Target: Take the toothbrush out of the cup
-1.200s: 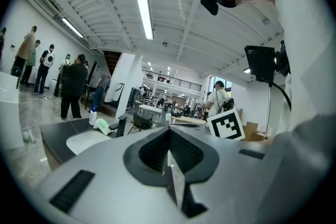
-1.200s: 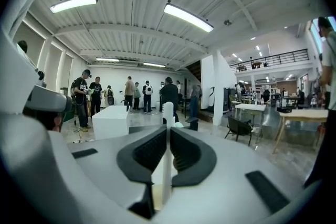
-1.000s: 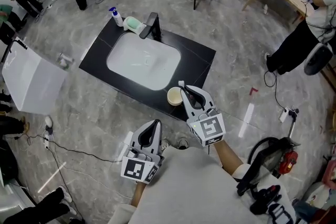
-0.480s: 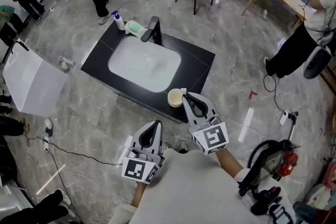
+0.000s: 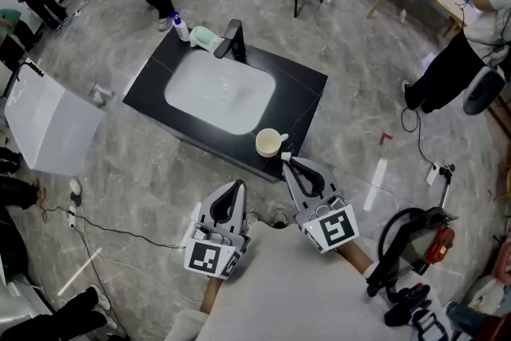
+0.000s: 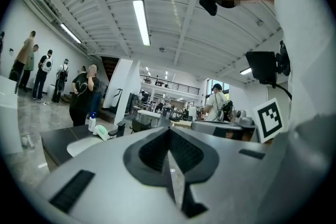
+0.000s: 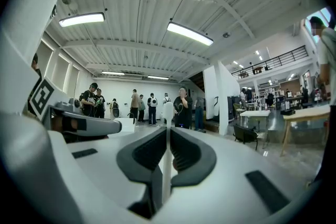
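The right gripper (image 5: 289,164) held its jaws clamped on the toothbrush (image 7: 166,149), apart from the cup (image 5: 267,143) at the table's (image 5: 307,96) near edge, while the left gripper (image 5: 236,188) hung with its jaws together on nothing, so the task looked essentially done.

Left gripper (image 5: 237,184) and right gripper (image 5: 285,159): pale grey moulded shells with black ribbed jaw linings. Each carries a white cube (image 5: 206,257) printed with black square markers. The person wears a light grey top (image 5: 271,291).
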`<state>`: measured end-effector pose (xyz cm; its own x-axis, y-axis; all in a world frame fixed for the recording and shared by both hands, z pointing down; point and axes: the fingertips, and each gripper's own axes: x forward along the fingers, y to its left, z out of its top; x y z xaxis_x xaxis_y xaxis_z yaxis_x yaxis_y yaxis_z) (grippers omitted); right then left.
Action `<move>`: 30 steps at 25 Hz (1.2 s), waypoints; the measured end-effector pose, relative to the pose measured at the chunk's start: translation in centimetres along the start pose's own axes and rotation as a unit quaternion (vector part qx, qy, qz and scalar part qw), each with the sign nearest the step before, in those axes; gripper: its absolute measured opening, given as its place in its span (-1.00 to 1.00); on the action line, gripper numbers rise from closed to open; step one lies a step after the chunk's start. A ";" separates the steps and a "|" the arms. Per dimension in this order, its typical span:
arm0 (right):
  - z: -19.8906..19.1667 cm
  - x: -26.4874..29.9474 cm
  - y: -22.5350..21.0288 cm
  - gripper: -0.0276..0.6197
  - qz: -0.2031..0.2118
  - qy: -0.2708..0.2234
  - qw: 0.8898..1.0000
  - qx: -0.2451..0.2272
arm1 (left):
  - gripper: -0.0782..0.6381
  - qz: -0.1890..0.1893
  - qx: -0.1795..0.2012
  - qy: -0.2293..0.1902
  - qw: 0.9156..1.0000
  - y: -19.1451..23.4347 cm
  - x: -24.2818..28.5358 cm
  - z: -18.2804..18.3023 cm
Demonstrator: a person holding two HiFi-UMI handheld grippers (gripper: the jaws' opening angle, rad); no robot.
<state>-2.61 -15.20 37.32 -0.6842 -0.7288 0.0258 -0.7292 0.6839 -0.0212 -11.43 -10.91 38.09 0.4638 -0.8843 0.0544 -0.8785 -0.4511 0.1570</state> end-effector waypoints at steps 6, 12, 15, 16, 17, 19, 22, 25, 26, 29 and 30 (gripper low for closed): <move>1.0 -2.1 1.8 -0.83 0.004 -0.023 0.999 0.022 | -0.77 -0.006 0.008 0.001 1.000 -0.5 -0.5 0.1; 1.3 -2.9 2.2 -0.83 -0.001 -0.035 0.999 0.030 | -0.77 -0.012 0.010 0.003 1.000 -1.4 -1.0 0.0; 0.0 -3.3 2.5 -0.83 0.005 -0.005 1.000 0.022 | -0.77 -0.014 0.010 0.004 1.000 -1.6 -1.2 -0.2; 0.0 -3.3 2.5 -0.83 0.005 -0.006 1.000 0.022 | -0.77 -0.015 0.009 0.004 1.000 -1.6 -1.2 -0.3; 0.6 -3.2 2.6 -0.83 0.003 -0.020 0.999 0.026 | -0.77 -0.015 0.009 0.005 1.000 -1.6 -1.3 -0.3; 1.4 -3.2 2.6 -0.83 -0.002 -0.040 0.999 0.032 | -0.77 -0.015 0.008 0.006 1.000 -1.7 -1.5 -0.2; 1.0 -3.6 2.8 -0.83 -0.002 -0.025 0.999 0.026 | -0.77 -0.015 0.008 0.006 1.000 -1.8 -1.7 -0.1; 1.3 -3.5 3.0 -0.83 -0.001 -0.034 0.999 0.024 | -0.77 -0.016 0.005 0.006 1.000 -1.8 -1.8 -0.1; 1.5 -3.5 3.0 -0.83 -0.001 -0.038 0.999 0.024 | -0.77 -0.017 0.004 0.006 1.000 -1.8 -1.7 0.0; 1.4 -3.5 2.9 -0.83 -0.005 -0.040 0.999 0.025 | -0.77 -0.018 0.003 0.005 1.000 -1.9 -1.7 -0.1; 1.3 -3.5 2.9 -0.83 -0.006 -0.040 0.999 0.025 | -0.77 -0.018 0.003 0.006 1.000 -1.9 -1.7 -0.1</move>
<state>-2.31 -10.70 35.83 -0.6723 -0.7384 -0.0529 -0.7349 0.6743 -0.0719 -10.52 -8.50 37.82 0.4966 -0.8659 0.0603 -0.8618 -0.4836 0.1531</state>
